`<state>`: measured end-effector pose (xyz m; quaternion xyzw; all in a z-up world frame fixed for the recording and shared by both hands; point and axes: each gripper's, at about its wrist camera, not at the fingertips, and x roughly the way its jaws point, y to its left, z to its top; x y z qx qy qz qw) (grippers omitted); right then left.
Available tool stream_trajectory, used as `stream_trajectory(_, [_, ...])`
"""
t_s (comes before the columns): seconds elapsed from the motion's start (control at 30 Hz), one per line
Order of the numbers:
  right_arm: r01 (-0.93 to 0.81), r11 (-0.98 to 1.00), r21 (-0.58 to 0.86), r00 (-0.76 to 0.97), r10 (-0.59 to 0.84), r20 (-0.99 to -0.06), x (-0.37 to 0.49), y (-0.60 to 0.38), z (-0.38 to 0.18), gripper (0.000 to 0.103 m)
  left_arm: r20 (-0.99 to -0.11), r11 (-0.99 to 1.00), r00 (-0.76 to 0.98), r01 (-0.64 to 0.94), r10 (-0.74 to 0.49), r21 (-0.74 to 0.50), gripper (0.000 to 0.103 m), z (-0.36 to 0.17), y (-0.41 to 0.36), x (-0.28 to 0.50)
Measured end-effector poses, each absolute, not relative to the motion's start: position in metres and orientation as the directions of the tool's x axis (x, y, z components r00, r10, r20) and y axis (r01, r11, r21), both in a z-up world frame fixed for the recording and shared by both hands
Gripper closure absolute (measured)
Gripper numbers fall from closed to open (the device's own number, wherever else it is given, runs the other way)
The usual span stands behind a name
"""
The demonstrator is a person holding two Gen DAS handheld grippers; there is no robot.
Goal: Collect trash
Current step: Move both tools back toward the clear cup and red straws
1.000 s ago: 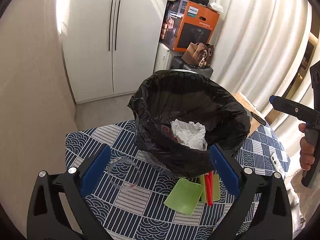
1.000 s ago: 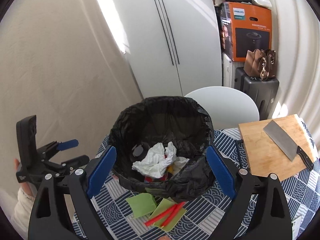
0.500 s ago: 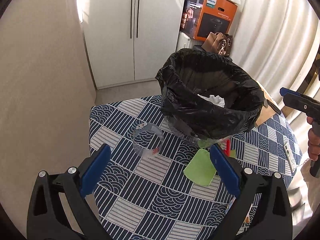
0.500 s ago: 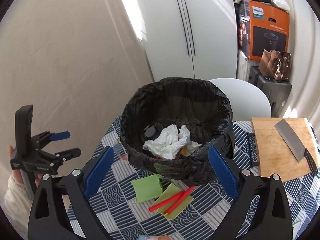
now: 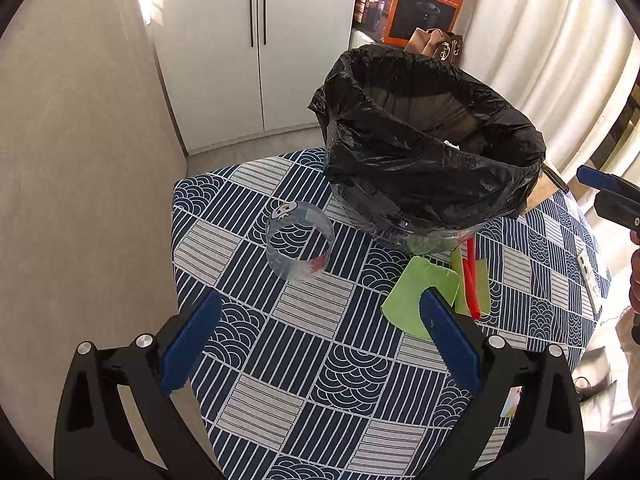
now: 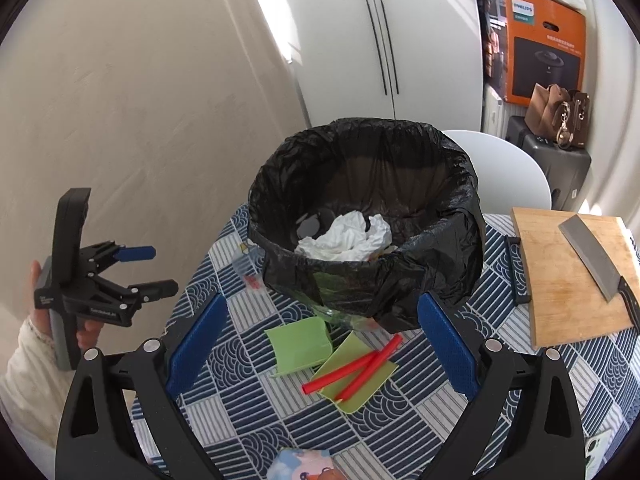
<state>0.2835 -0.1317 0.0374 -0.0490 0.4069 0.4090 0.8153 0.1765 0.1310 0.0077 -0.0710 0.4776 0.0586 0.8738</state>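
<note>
Presently both claws, left claw [image 5: 320,344] and right claw [image 6: 320,340], hang released and empty above the table [image 5: 340,392]. Remaining trash, clear plastic ring [image 5: 299,245], green scraps [image 6: 298,344] and red straws [image 6: 352,370], lies beside the lined bin [image 6: 364,216], apparently within easy reach.

Only clear text I read: "PHILIPS" in white on the orange box [image 6: 544,46] standing against the back wall, top-left of its face; same word on that box in my left view too. The smaller lines under the logo and above the printed appliance picture are too small to read. Left gripper [image 6: 138,270] body has a line of white lettering on its lower bracket, blurred, can't make it out. Clear plastic ring [image 5: 299,246] on the tablecloth carries a cartoon face sticker and red print, not legible.
</note>
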Motion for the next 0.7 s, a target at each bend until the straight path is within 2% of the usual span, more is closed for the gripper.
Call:
stream_trajectory(0.23, [-0.667, 0.699, 0.258, 0.327, 0.585, -0.742, 0.276, -0.146, 0.015, 0.011, -0.866, 0.986, 0.500, -0.140, -0.013, -0.096, 0.006, -0.015, 0.136, 0.186])
stream_trajectory(0.53, [-0.560, 0.809, 0.181, 0.399, 0.455, -0.796, 0.262, -0.164, -0.018, 0.011, -0.885, 0.992, 0.464, -0.089, -0.039, -0.090, 0.006, -0.036, 0.147, 0.200])
stream_trajectory(0.7, [-0.430, 0.865, 0.260, 0.436, 0.451, -0.779, 0.265, -0.175, -0.033, 0.011, -0.890, 0.993, 0.450, -0.052, -0.075, -0.110, 0.006, -0.046, 0.154, 0.209])
